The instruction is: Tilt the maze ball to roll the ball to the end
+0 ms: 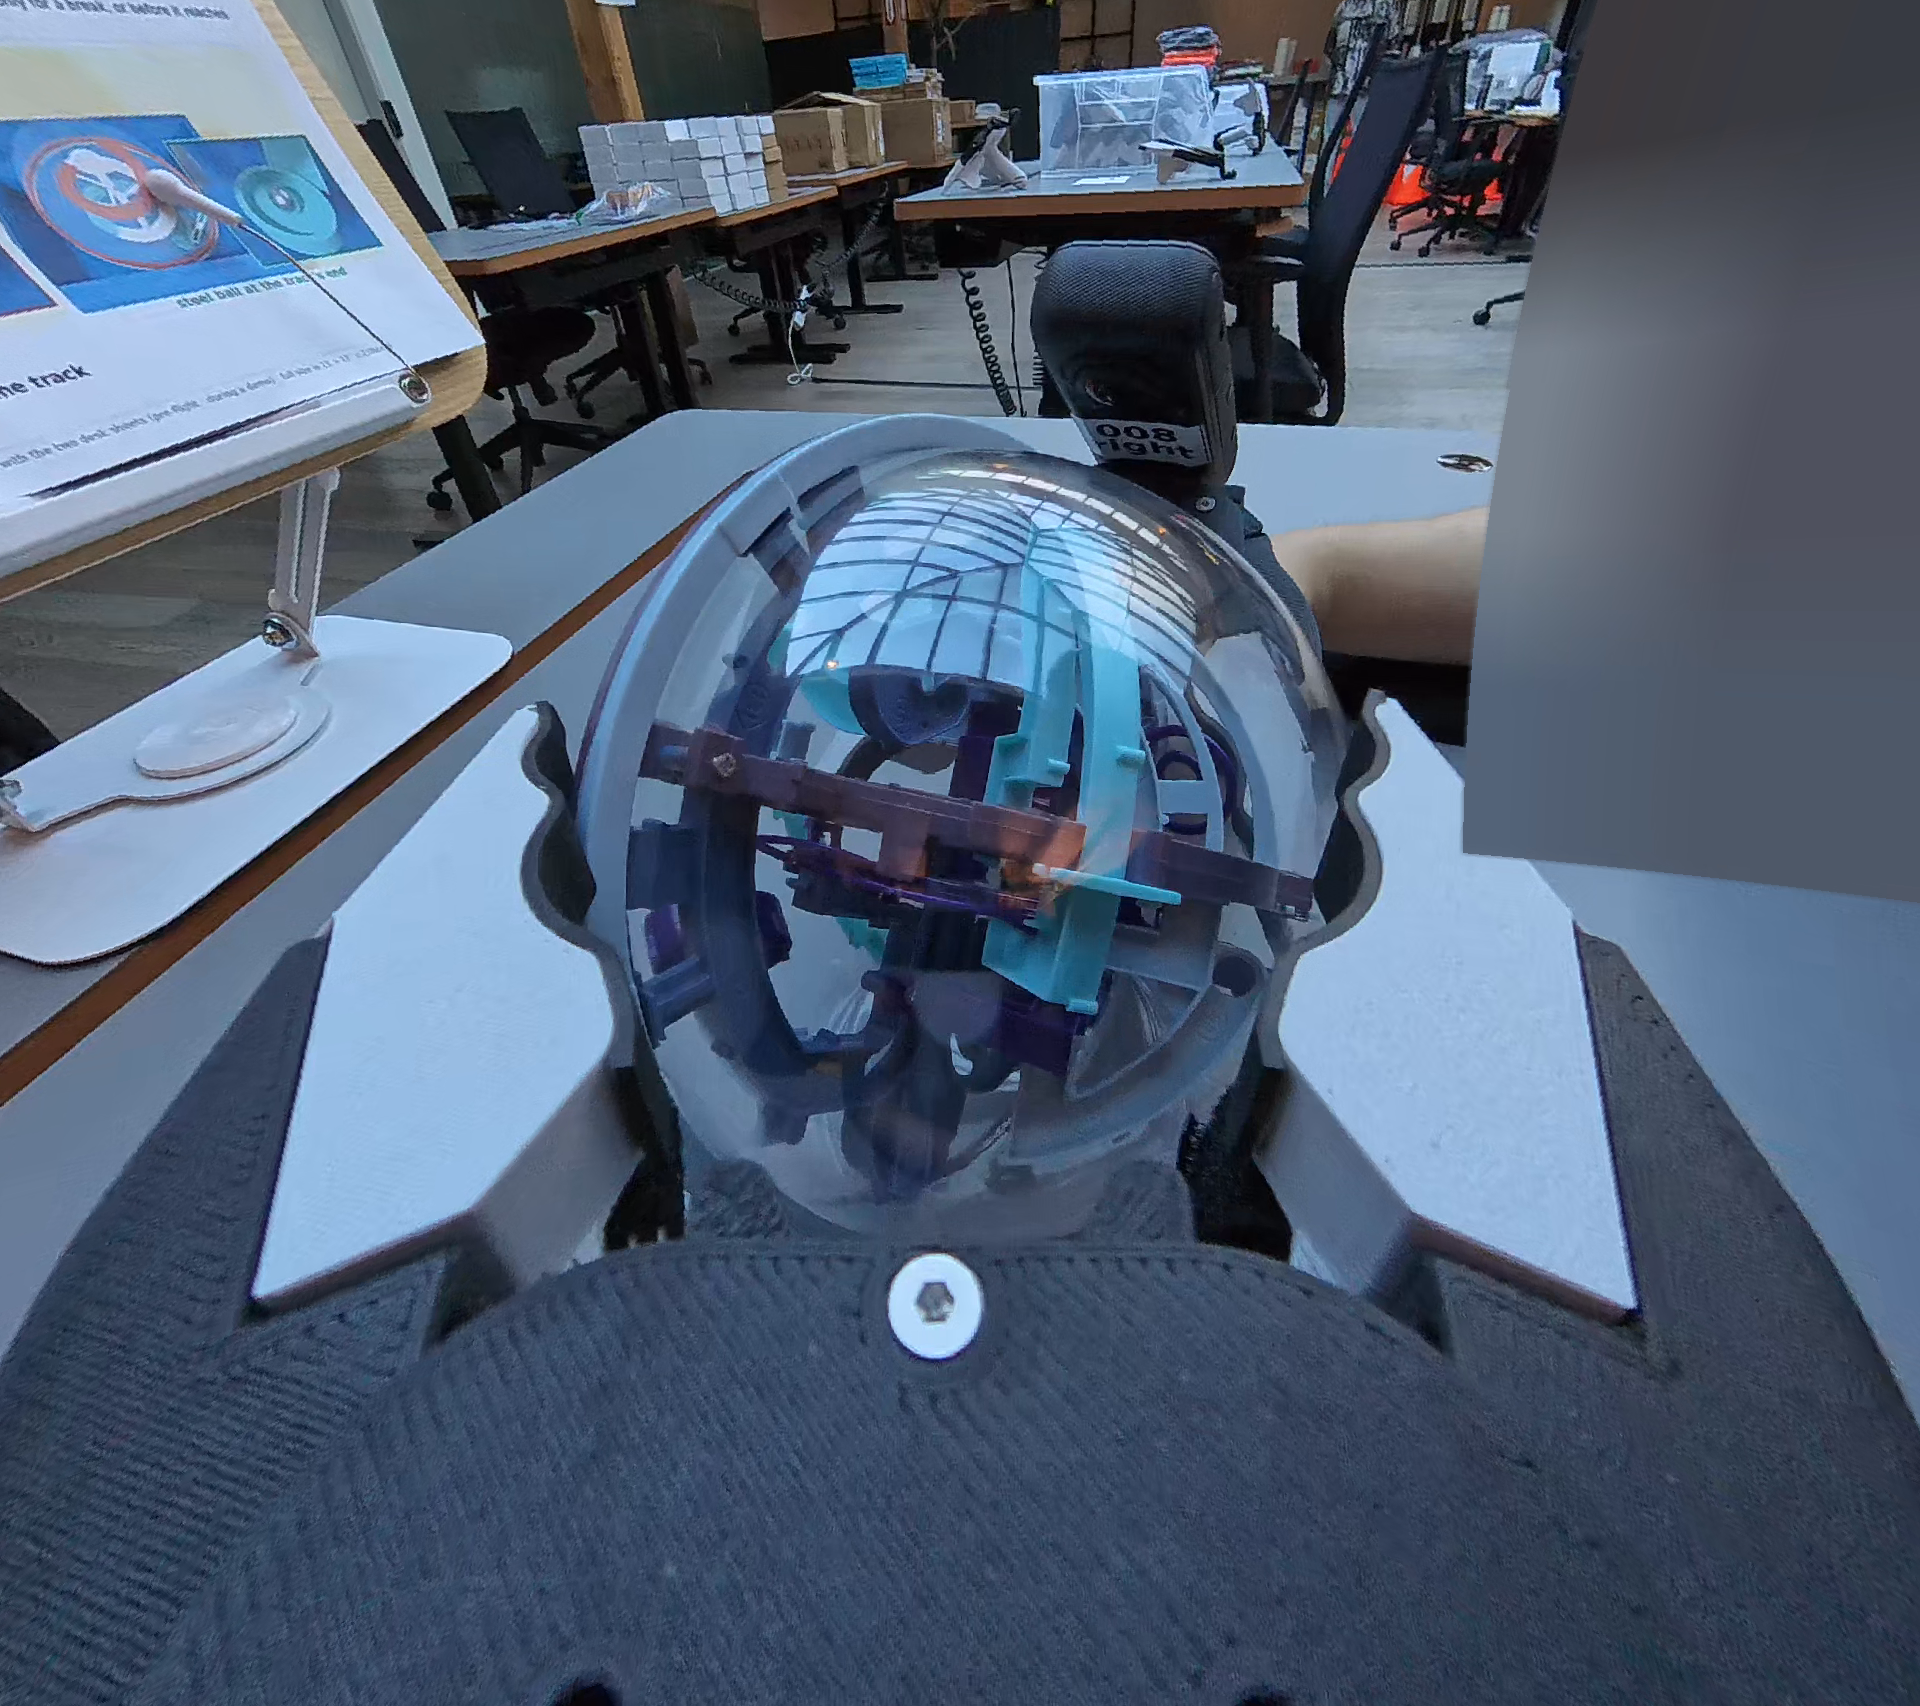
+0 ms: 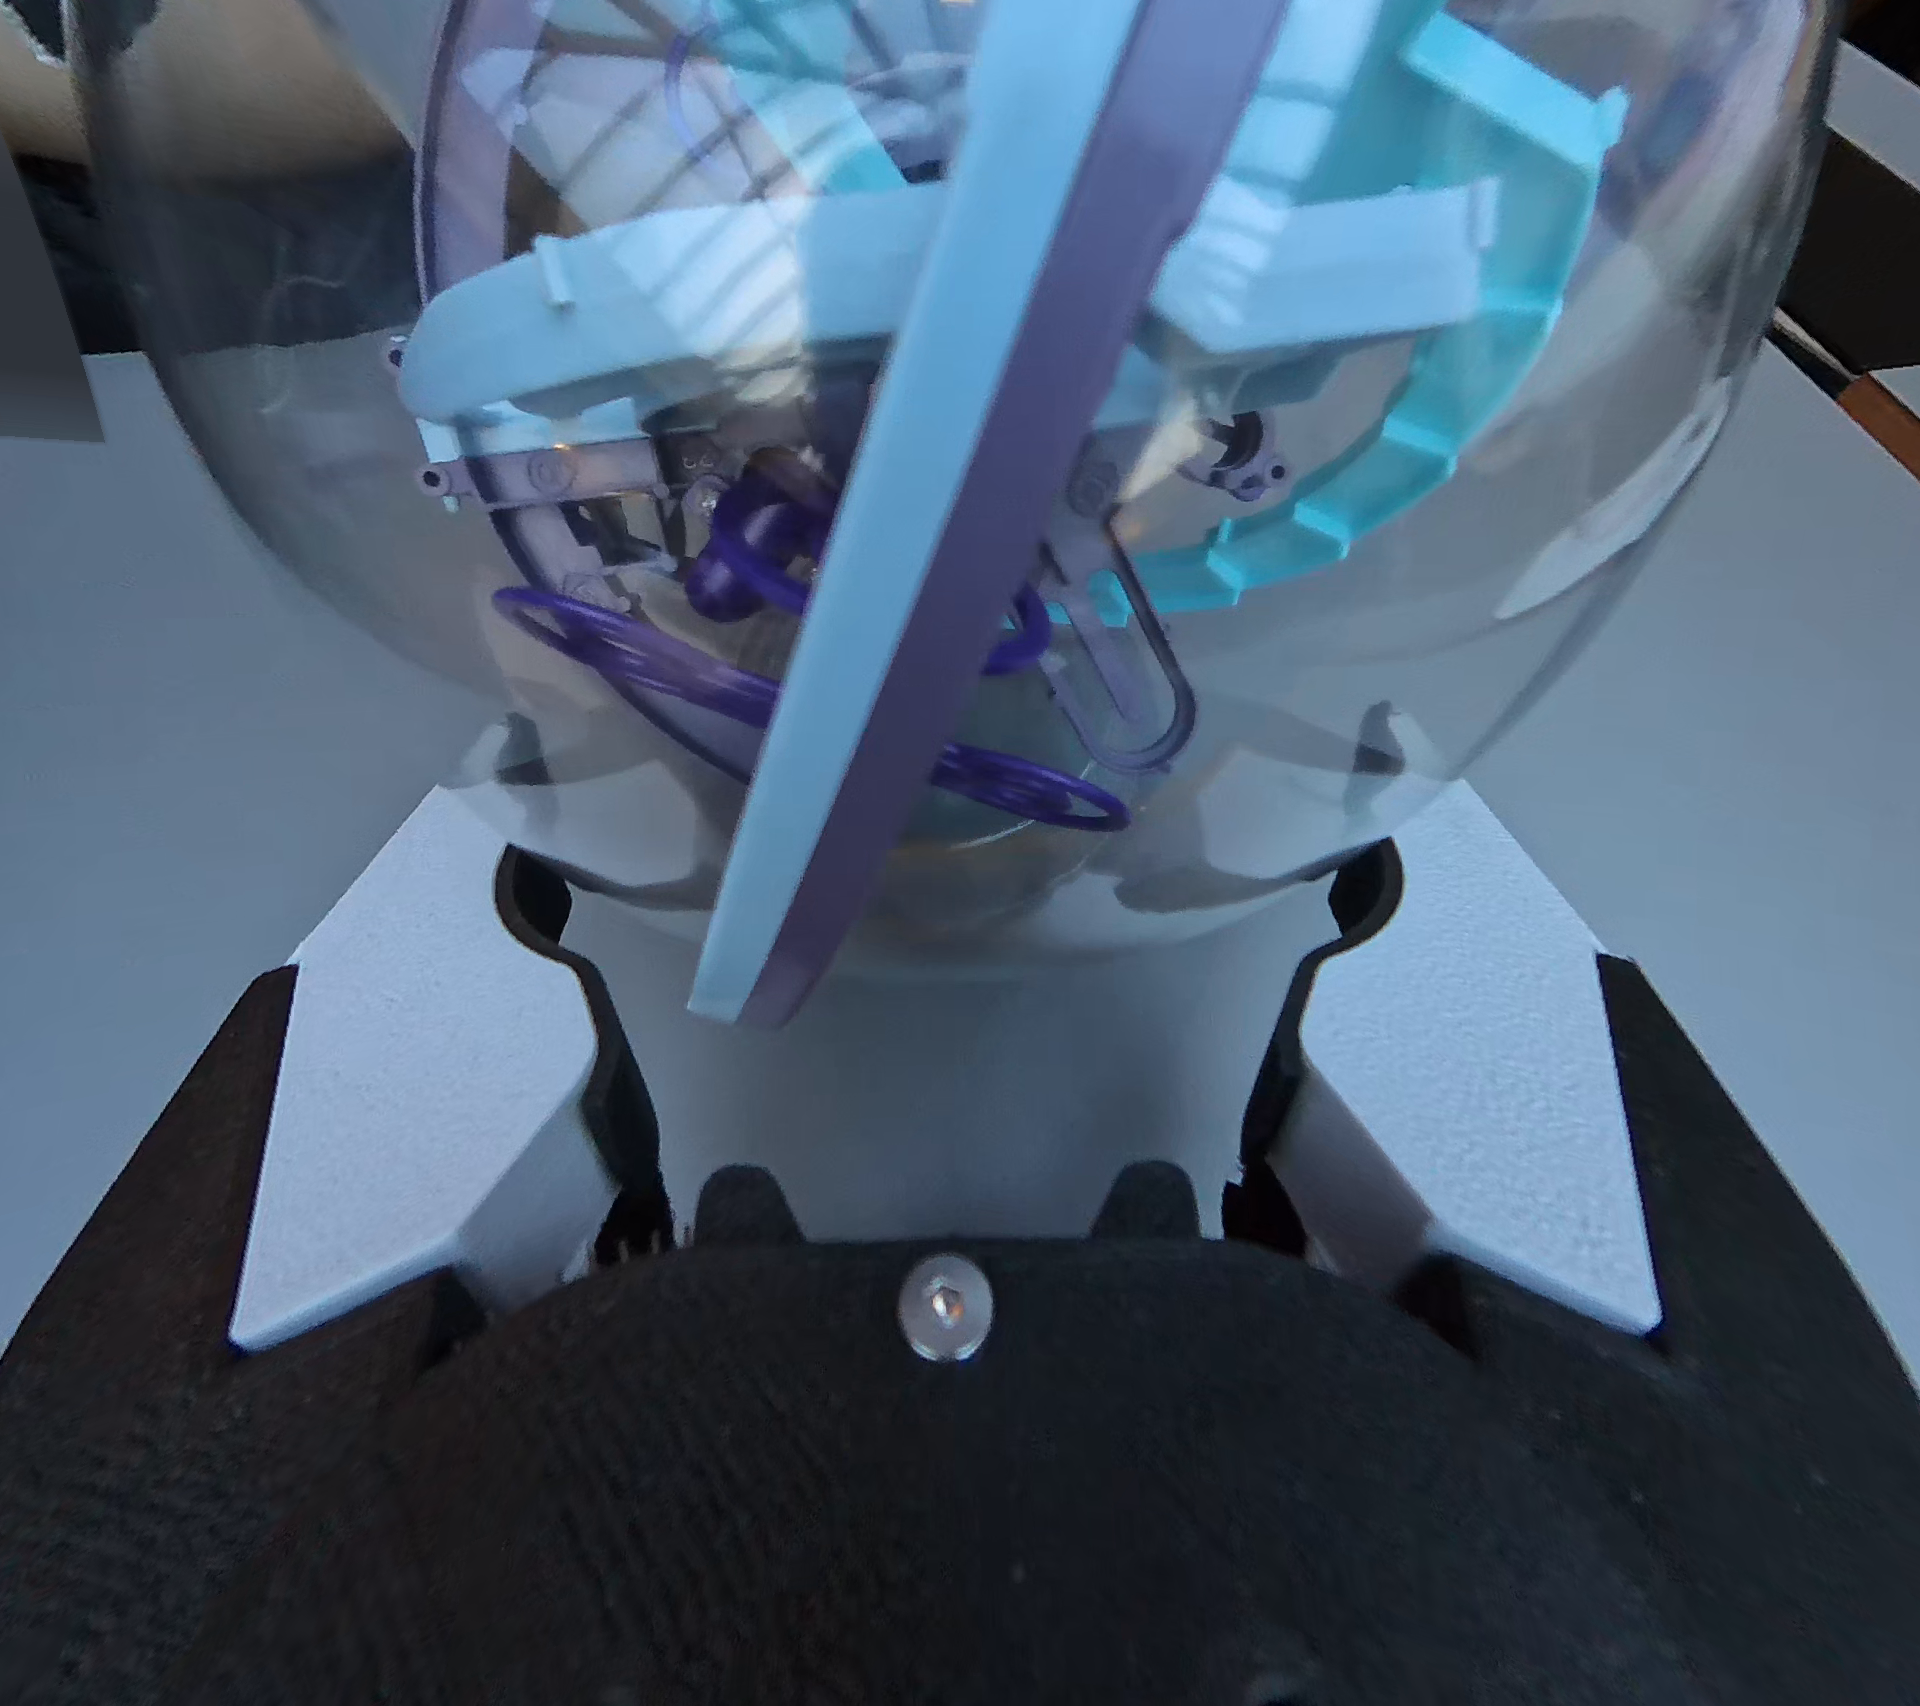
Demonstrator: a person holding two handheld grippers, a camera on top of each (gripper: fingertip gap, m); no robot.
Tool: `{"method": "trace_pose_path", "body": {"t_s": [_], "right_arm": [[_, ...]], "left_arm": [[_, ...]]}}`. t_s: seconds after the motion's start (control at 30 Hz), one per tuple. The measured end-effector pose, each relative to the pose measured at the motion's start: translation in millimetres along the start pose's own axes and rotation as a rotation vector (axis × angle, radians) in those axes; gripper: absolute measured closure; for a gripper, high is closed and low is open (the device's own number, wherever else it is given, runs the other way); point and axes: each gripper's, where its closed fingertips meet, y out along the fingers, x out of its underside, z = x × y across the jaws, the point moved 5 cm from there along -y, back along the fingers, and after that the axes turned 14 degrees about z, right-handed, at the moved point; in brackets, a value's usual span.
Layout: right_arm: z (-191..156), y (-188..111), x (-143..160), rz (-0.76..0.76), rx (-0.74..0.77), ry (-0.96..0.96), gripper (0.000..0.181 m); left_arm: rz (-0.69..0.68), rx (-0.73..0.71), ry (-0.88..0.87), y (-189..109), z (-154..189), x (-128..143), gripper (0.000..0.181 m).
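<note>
One maze ball (image 1: 956,835), two grippers, left (image 1: 951,835) and right (image 2: 948,887), one document stand (image 1: 208,721)

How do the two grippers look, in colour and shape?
Both grippers, left and right, have pale grey angular fingers with dark wavy inner edges on a black ribbed body with one silver hex screw. The right one carries a white sticker.
</note>
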Motion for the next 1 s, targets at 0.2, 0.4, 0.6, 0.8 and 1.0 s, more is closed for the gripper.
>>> {"method": "trace_pose_path", "body": {"t_s": [0.2,0.4,0.6,0.8,1.0], "right_arm": [[0.1,0.6,0.3,0.001,0.001,-0.002,0.031],[-0.5,0.8,0.1,0.003,0.002,-0.008,0.031],[-1.3,1.2,-0.2,0.001,-0.001,-0.013,0.032],[-1.5,0.7,0.5,-0.011,0.001,-0.016,0.032],[-2.5,-0.3,1.5,-0.042,0.003,-0.027,0.031]], "left_arm": [[-0.002,0.003,0.002,-0.6,-0.2,0.1,0.039],[-0.005,0.023,0.001,-3.2,-0.3,0.0,0.040],[-0.022,0.056,0.005,-7.8,-0.2,0.6,0.043],[-0.021,0.061,0.017,-8.1,0.6,0.9,0.043],[-0.013,0.061,0.017,-8.3,0.5,0.9,0.043]]}}
